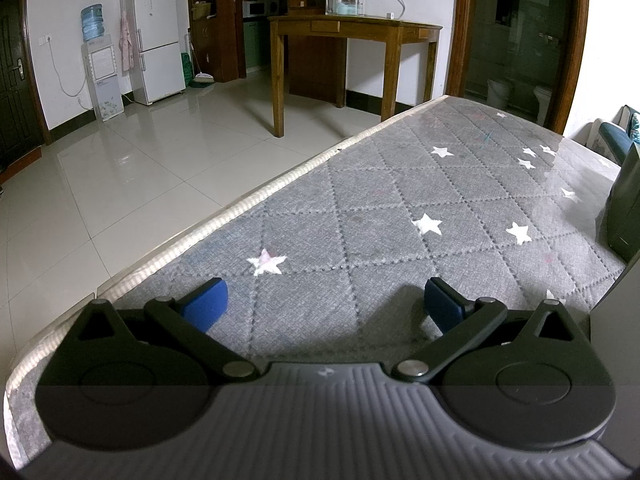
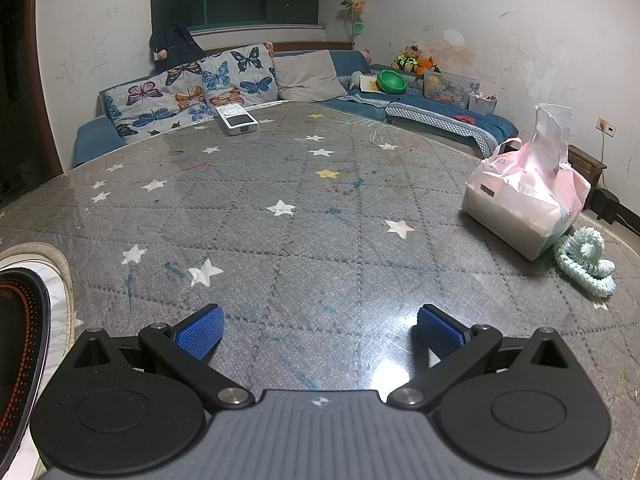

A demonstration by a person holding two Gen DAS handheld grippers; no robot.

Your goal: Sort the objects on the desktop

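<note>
Desktop objects lie scattered on a grey quilted table cover (image 2: 320, 208) printed with stars. In the right wrist view a pink-and-white tissue pack (image 2: 528, 196) stands at the right side of the table, a sheet sticking up from its top, and a pale green coiled toy (image 2: 584, 258) lies just beside it, toward the table edge. At the far side, well apart from both, a white remote-like device (image 2: 238, 120) rests near the edge in front of a blue sofa (image 2: 360, 98) with butterfly cushions. A dark round appliance (image 2: 20, 340) with orange dotted markings shows at the left border. Nothing stands between the right gripper (image 2: 320, 330) and these things; only bare cover lies ahead of it. Its blue-padded fingers (image 2: 200, 336) are spread wide, holding nothing.

The left wrist view shows the same cover reaching to the table's pale edge, with tiled floor (image 1: 140, 168), a wooden table (image 1: 352, 28), a fridge (image 1: 154, 36) and a water dispenser (image 1: 100, 68) beyond. A dark object (image 1: 624, 208) is cut off at the right border. The left gripper (image 1: 324, 302) hovers low over the cover, its jaws likewise spread wide with nothing between them.
</note>
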